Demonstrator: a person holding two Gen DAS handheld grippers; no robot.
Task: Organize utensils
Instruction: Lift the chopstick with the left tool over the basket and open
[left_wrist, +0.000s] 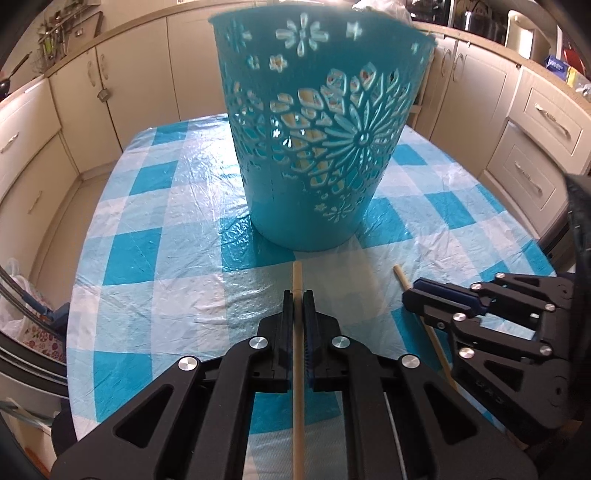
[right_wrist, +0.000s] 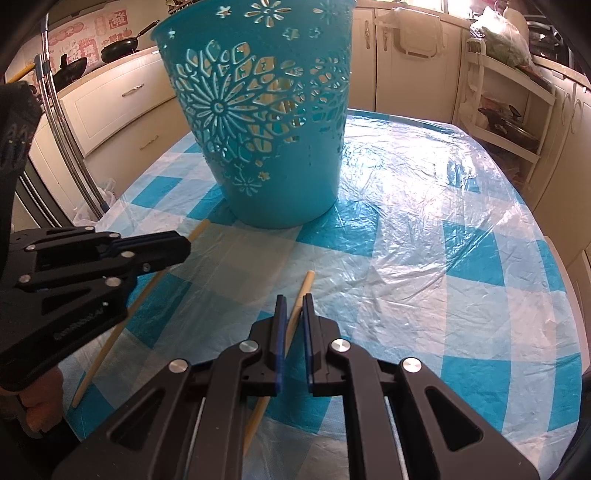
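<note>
A teal cut-out basket (left_wrist: 314, 140) stands upright on the checked tablecloth, also in the right wrist view (right_wrist: 266, 122). My left gripper (left_wrist: 298, 295) is shut on a wooden chopstick (left_wrist: 297, 369), whose tip points at the basket's base. It also shows in the right wrist view (right_wrist: 181, 243) over that chopstick (right_wrist: 110, 339). My right gripper (right_wrist: 293, 301) has its jaws narrowly apart around a second chopstick (right_wrist: 299, 306) lying on the cloth; whether they pinch it is unclear. It also shows in the left wrist view (left_wrist: 410, 295) above that chopstick (left_wrist: 436, 343).
The table (right_wrist: 443, 240) has a blue-and-white cloth under clear plastic. Cream kitchen cabinets (left_wrist: 110, 85) ring the table. A white shelf rack (right_wrist: 506, 110) stands at the right. Chrome chair tubes (right_wrist: 62, 140) and a plastic bag (left_wrist: 18, 306) are at the left edge.
</note>
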